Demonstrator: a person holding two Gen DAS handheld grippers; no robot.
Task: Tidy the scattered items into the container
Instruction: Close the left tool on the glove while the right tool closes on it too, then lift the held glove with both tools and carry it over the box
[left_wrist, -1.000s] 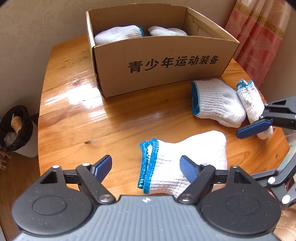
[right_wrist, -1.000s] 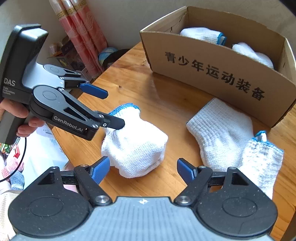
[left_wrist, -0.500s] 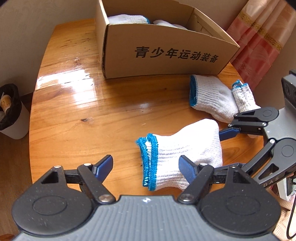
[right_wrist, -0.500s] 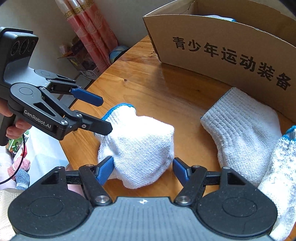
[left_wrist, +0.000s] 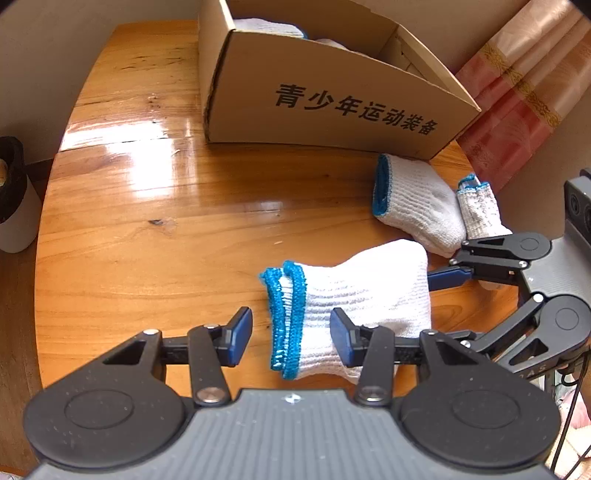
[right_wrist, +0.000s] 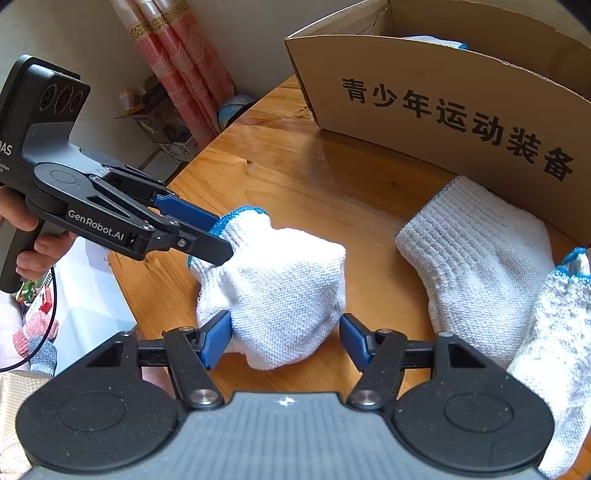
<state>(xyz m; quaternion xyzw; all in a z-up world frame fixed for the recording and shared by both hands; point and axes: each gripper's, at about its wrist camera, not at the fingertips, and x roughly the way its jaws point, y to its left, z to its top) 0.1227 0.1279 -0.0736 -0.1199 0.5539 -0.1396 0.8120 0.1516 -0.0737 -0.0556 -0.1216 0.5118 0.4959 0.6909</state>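
Working the white glove (left_wrist: 362, 291) from both ends on the wooden table (left_wrist: 147, 221), well in front of the cardboard box (left_wrist: 332, 92). At the blue-trimmed cuff, closing the left gripper (left_wrist: 290, 321): cuff standing between its two blue pads, right pad against the knit, left pad short of the trim with bare wood showing between, so not yet clamped. Seen from the right wrist, reaching in from the left with one finger above the cuff and one below it. At the closed finger end, closing the right gripper (right_wrist: 285, 328) as well: bunched white knit filling most of the gap, left pad touching the cloth, right pad just beside it, no firm pinch visible. Resting on the wood, cuff toward the left gripper, closed end toward the right one. Beyond it, near the box's right corner, a second glove (left_wrist: 417, 199) with a greyer glove (left_wrist: 478, 210) touching its side. Inside the box, more white gloves (left_wrist: 266, 26) showing over the rim.
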